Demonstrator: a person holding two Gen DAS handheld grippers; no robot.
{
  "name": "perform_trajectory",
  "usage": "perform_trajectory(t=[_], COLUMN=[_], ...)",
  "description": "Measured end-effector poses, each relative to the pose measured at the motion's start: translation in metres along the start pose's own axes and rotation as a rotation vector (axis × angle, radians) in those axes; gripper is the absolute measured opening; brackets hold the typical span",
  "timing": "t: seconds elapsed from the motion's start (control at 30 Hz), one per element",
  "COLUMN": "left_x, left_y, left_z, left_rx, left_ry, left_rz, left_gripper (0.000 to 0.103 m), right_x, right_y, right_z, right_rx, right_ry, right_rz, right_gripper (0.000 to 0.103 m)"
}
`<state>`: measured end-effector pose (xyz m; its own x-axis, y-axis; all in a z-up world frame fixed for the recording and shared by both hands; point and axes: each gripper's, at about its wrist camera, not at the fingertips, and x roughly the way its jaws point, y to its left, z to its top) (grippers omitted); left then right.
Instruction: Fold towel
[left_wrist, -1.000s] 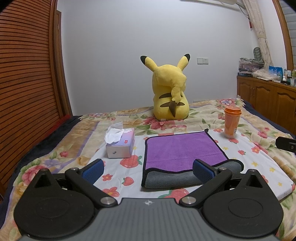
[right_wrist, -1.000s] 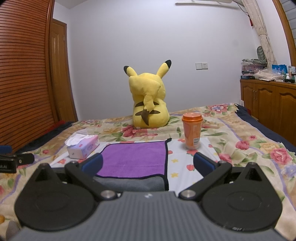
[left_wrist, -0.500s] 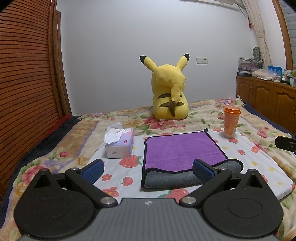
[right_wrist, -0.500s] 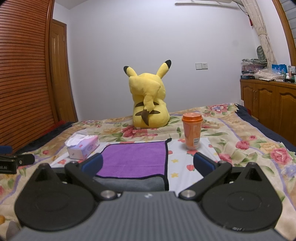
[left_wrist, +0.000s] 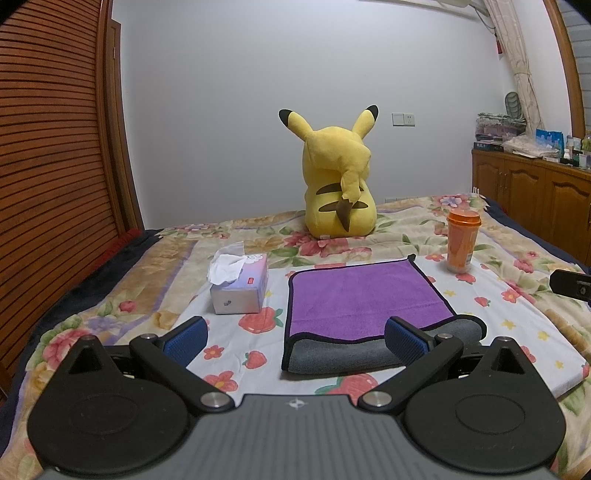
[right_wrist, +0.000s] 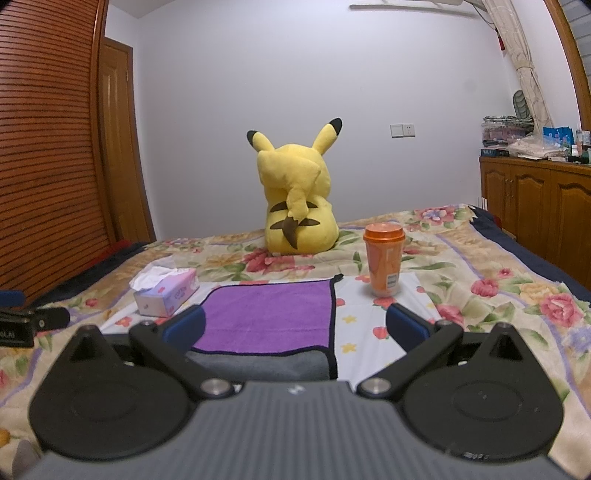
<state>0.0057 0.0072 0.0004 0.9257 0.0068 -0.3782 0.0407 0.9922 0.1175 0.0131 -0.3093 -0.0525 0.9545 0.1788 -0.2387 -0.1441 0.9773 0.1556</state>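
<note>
The towel (left_wrist: 364, 301) lies mid-bed, already folded once, grey underside showing along its near fold. It looks soft, light and limp; its far corners seem best to pinch. Left claw (left_wrist: 295, 334) and right claw (right_wrist: 295, 325) hover released, empty.

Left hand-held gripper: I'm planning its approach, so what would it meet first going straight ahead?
Probably the towel: the open left hand-held gripper frames its near left corner. Depth is unclear; the tissue box sits left of that line.

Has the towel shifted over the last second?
No. The towel sits in the same spot between the tissue box and orange cup; it looks folded once already.
</note>
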Motion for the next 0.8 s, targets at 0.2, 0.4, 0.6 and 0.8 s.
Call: perform_trajectory(t=[0.2, 0.4, 0.6, 0.8], left_x=[-0.001, -0.004, -0.003, -0.001], left_y=[-0.002, -0.007, -0.011, -0.010], left_z=[0.000, -0.004, -0.007, -0.006], left_rx=[0.000, 0.009, 0.022, 0.020], left_ry=[0.000, 0.004, 0.011, 0.032], left_rz=[0.000, -0.005, -0.012, -0.021], left_gripper=[0.100, 0.100, 0.100, 0.100], right_x=[0.000, 0.000, 0.001, 0.003], right_y=[0.000, 0.000, 0.001, 0.002], right_z=[0.001, 0.001, -0.003, -0.002], right_rx=[0.000, 0.000, -0.003, -0.006], right_ry=[0.001, 0.004, 0.012, 0.025], right_rz=[0.001, 0.001, -0.001, -0.002], right_gripper=[0.103, 0.103, 0.103, 0.103])
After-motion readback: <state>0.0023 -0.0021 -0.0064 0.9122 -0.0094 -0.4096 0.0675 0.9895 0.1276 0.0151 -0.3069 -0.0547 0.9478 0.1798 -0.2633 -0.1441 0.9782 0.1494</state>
